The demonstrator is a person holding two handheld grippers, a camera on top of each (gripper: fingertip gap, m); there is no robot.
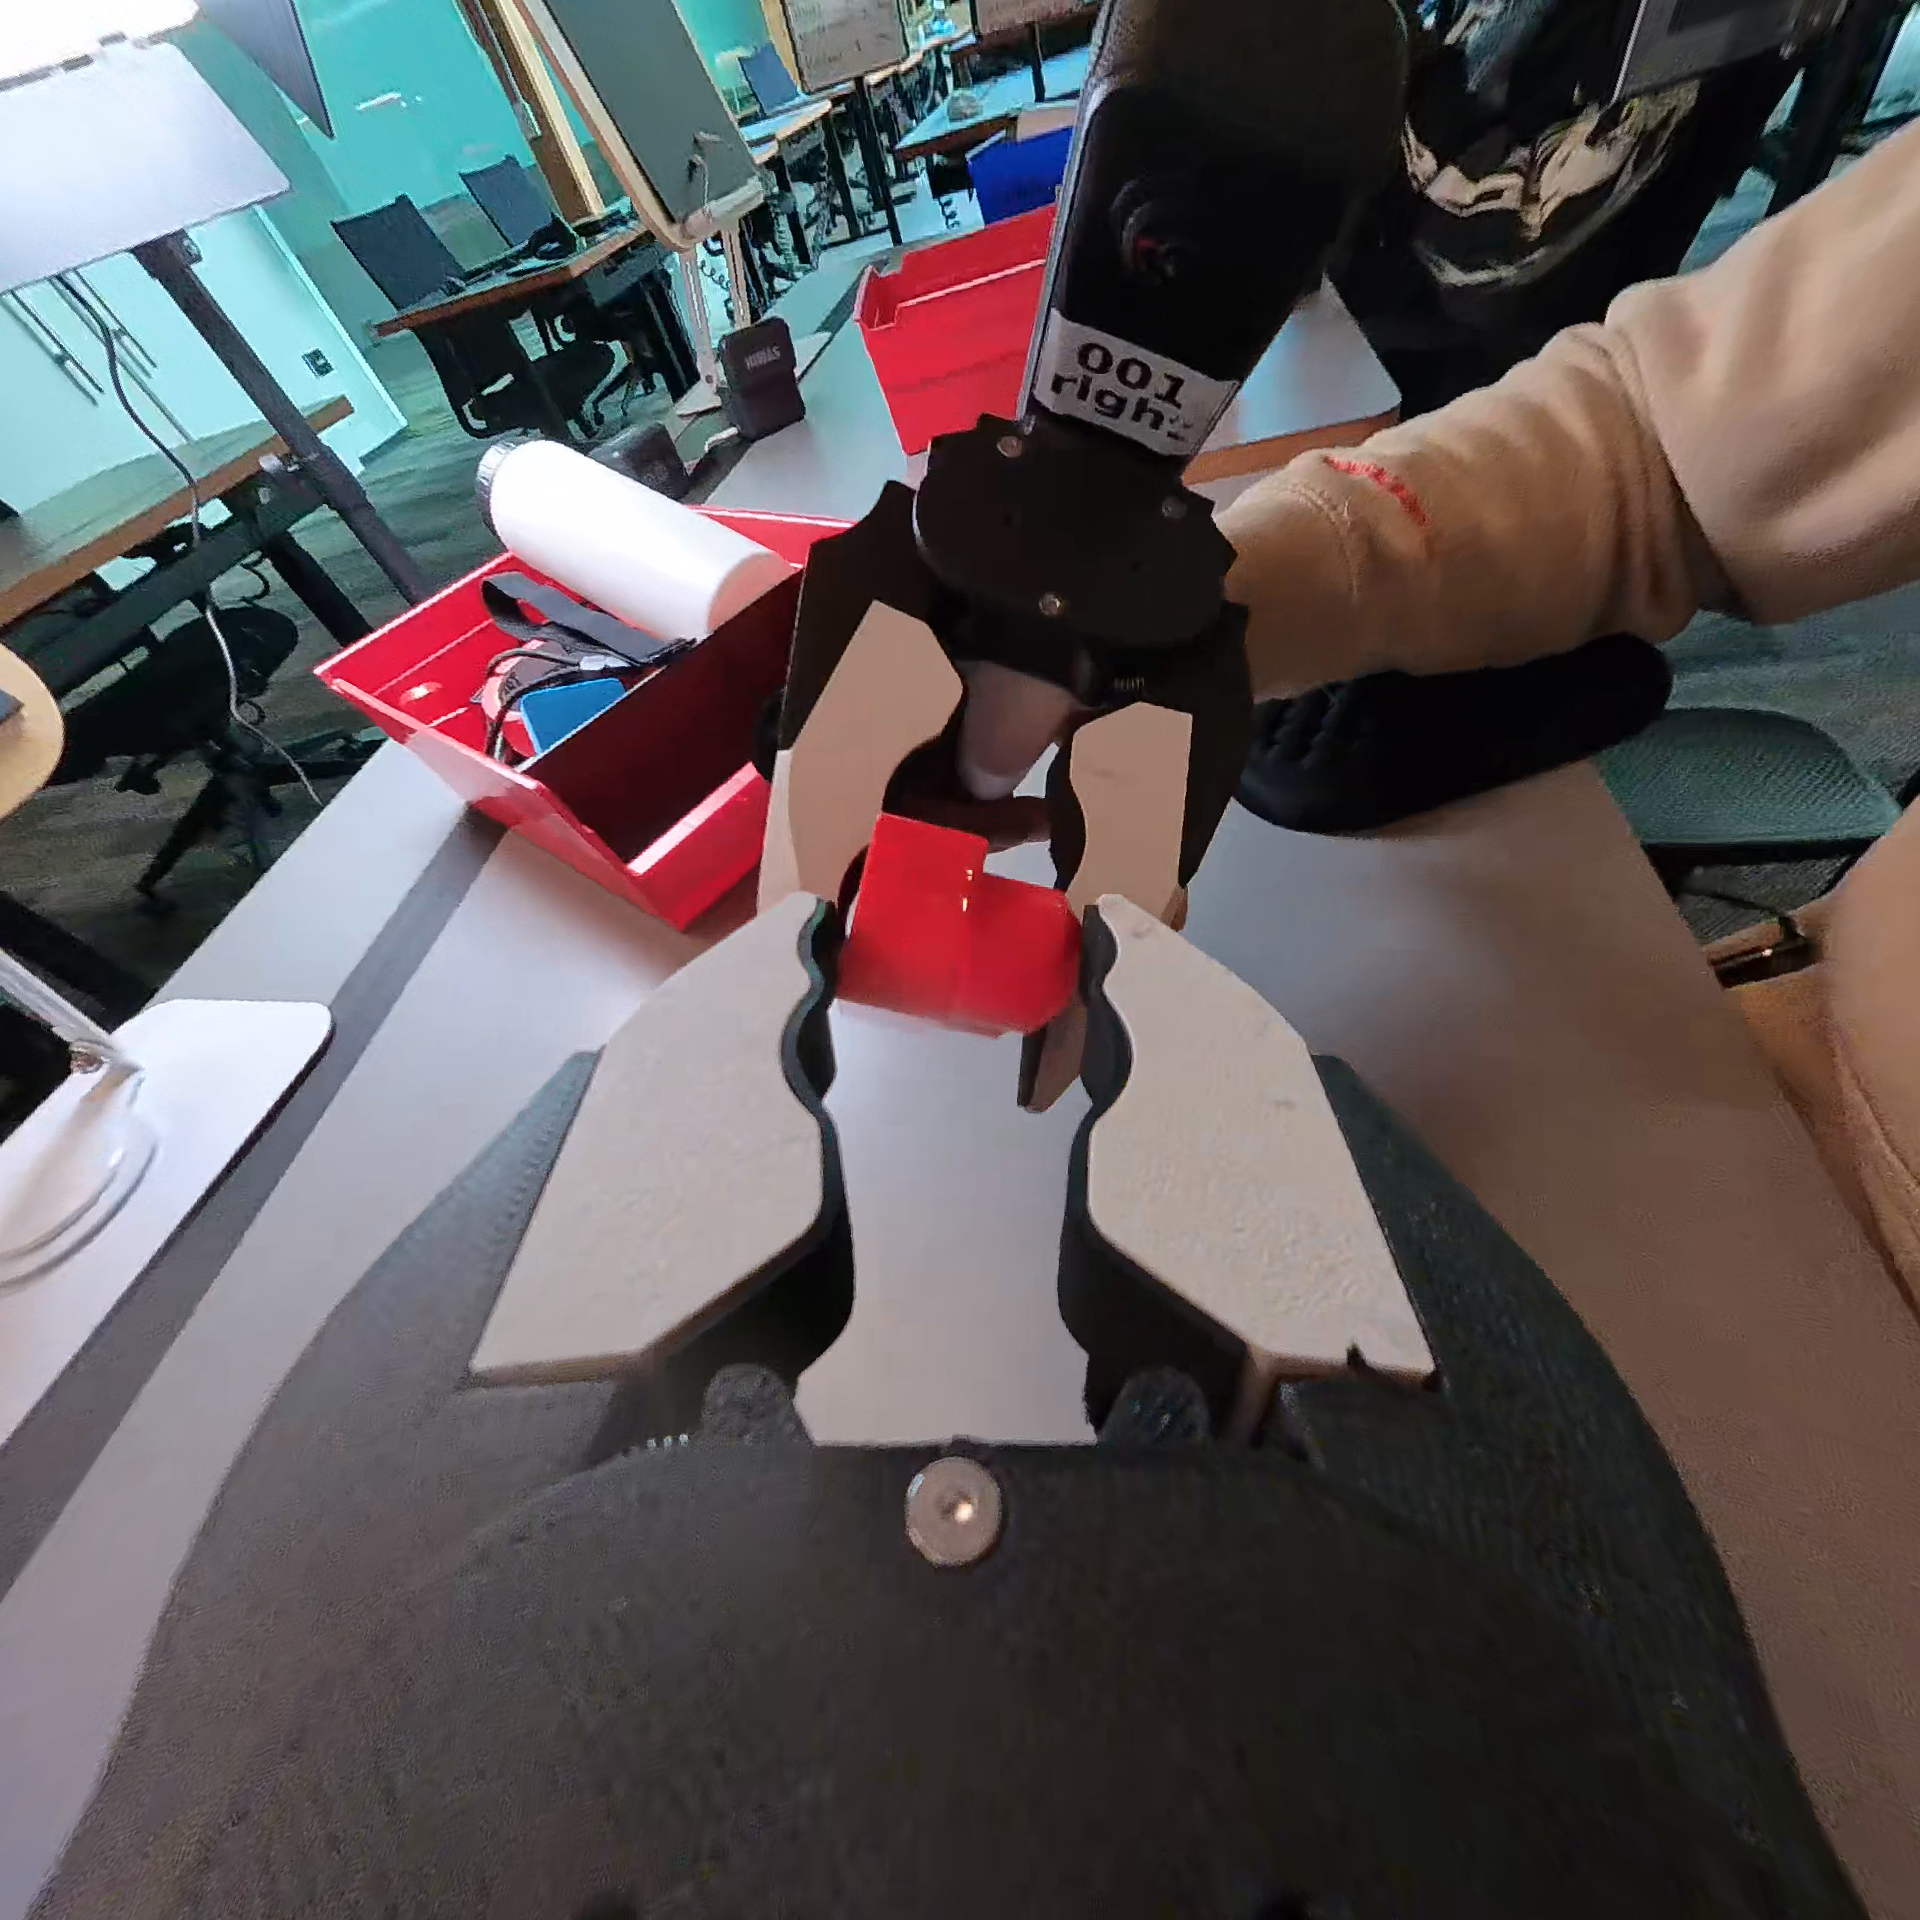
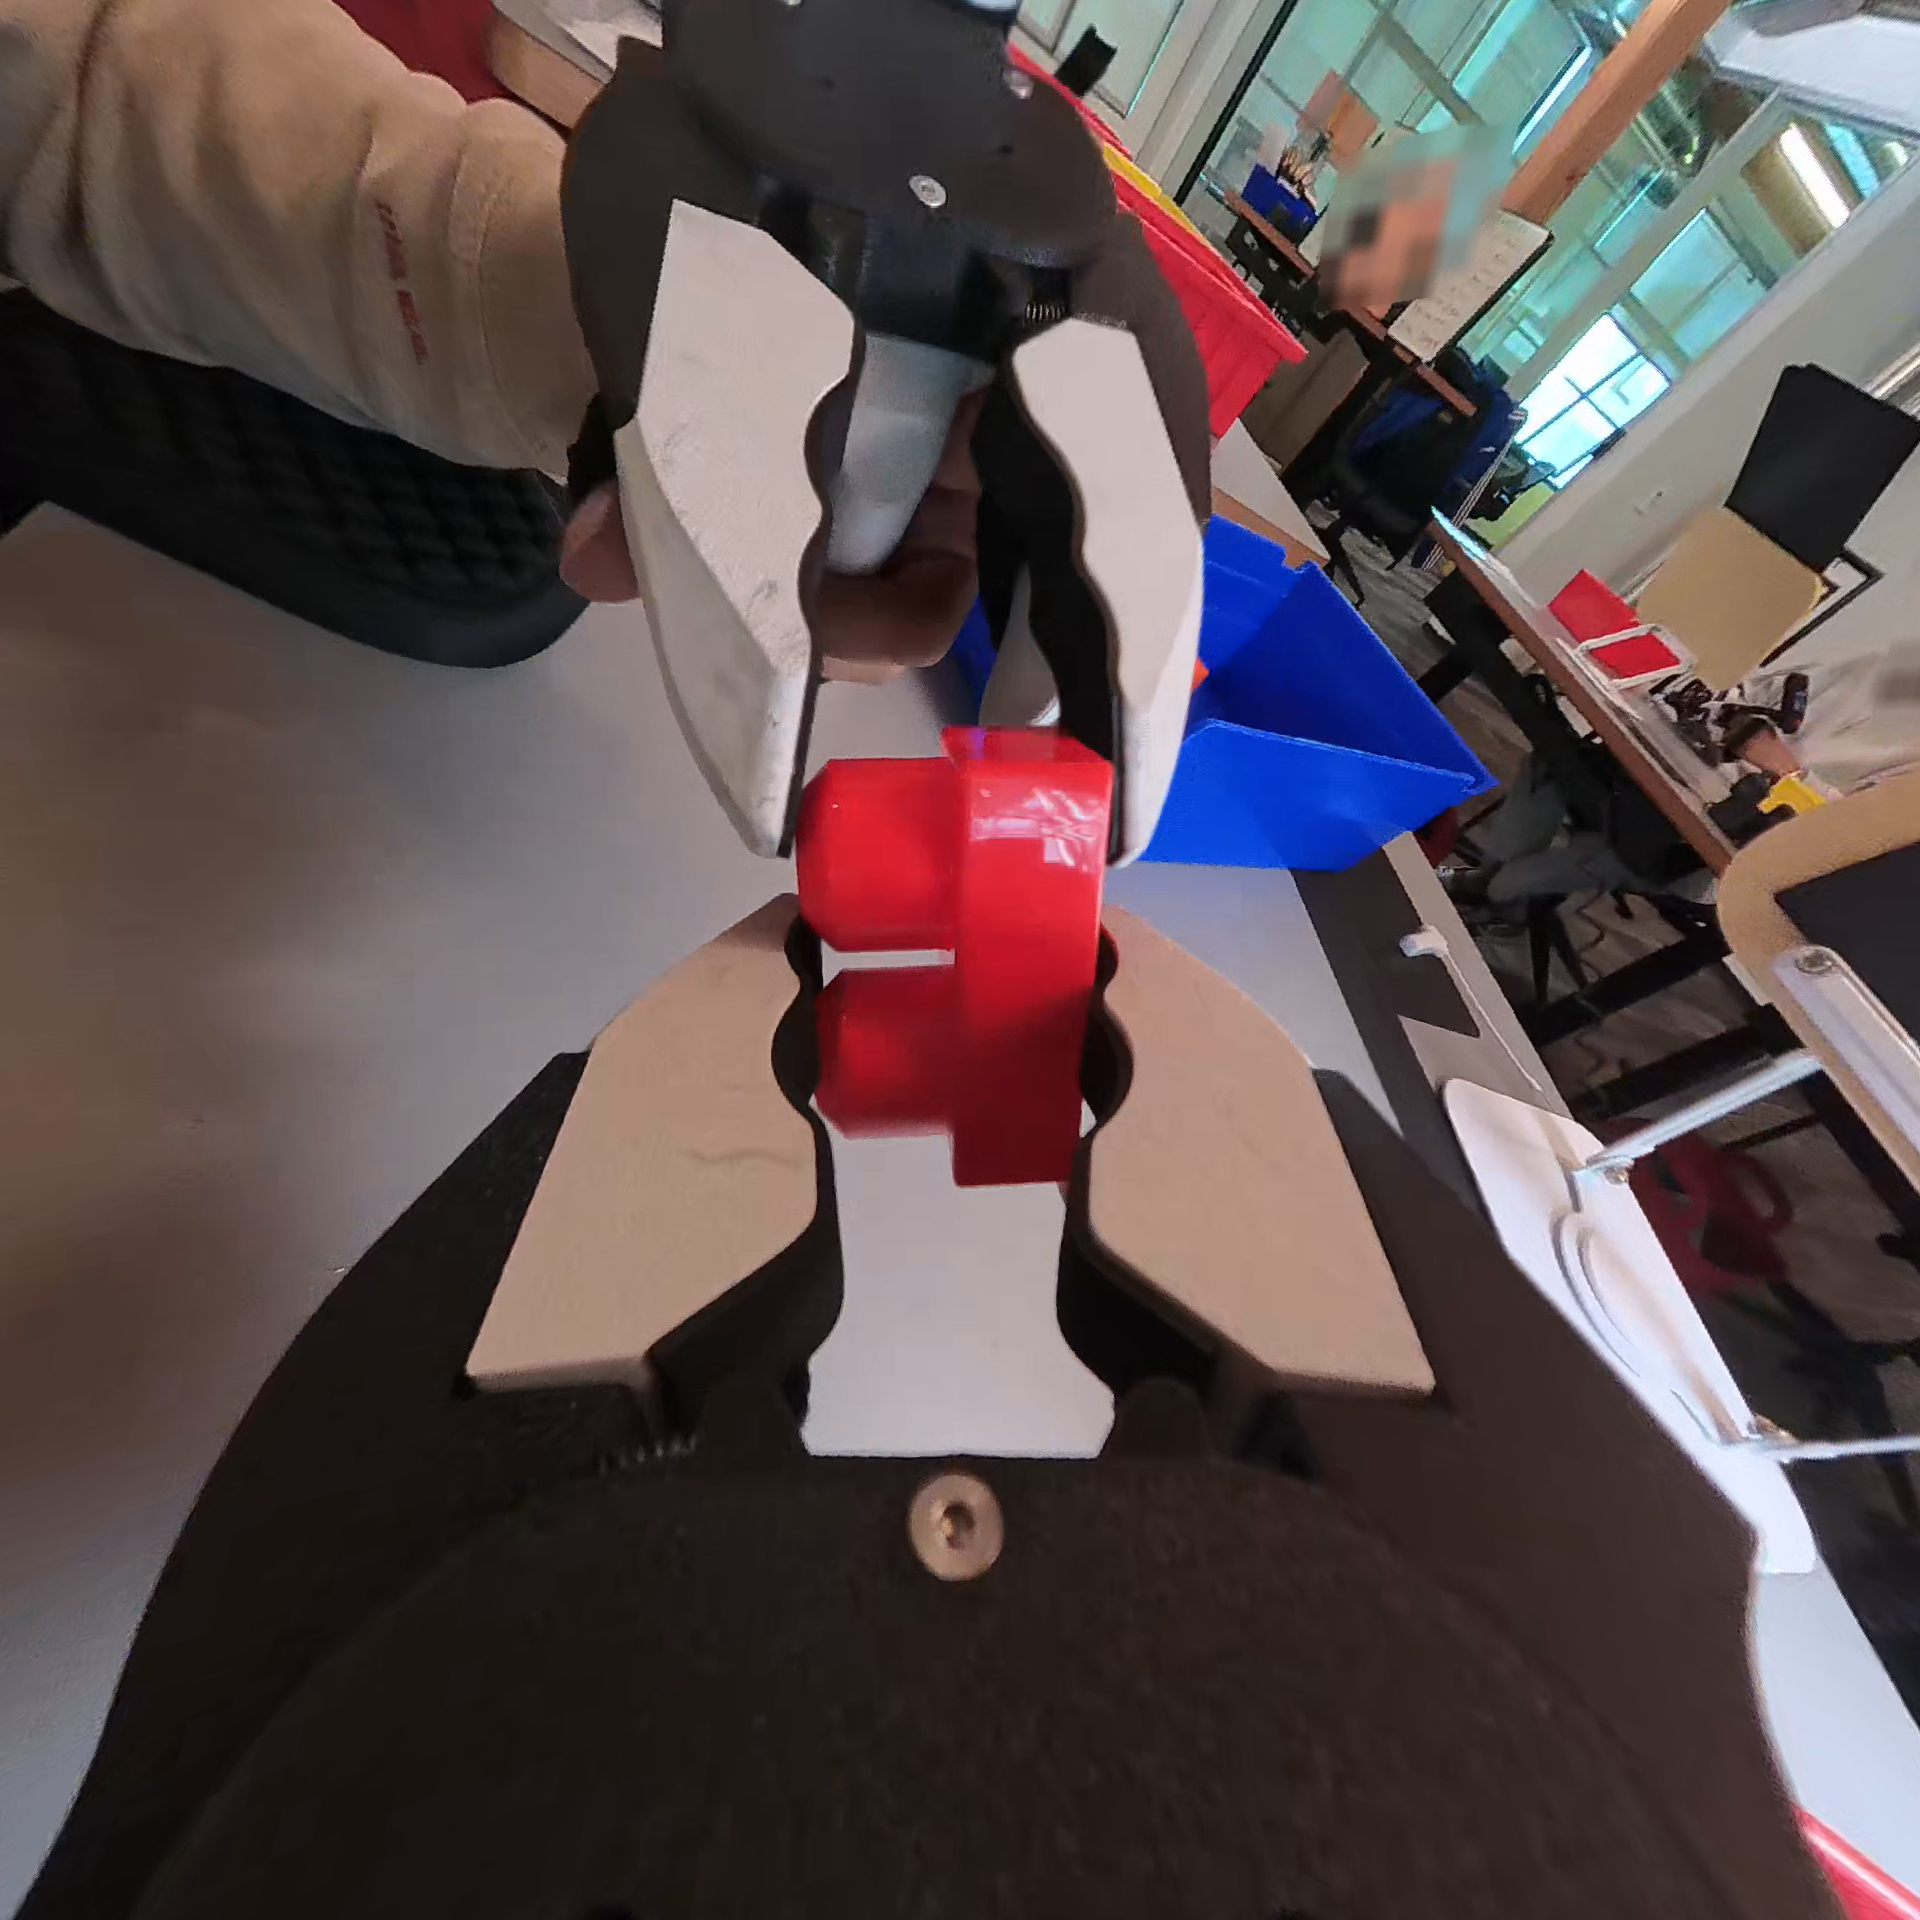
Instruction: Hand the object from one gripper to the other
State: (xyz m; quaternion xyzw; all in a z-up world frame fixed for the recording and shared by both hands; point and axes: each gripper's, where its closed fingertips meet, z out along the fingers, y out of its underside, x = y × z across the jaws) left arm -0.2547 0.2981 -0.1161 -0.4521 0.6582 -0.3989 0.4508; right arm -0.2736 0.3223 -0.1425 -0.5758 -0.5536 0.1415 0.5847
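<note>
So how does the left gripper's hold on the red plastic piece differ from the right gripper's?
The left gripper pinches the red plastic piece with only its fingertips; the right gripper holds it deeper, in the notches of its fingers. The left gripper takes its far end in the right wrist view, the right gripper its near end. Both seem shut on it.

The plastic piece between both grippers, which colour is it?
The glossy plastic piece is red, clearest in the right wrist view.

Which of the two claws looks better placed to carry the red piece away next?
Hard to call. The right gripper holds the red piece deeper between its fingers; the left gripper pinches only the far end. Probably right.
</note>
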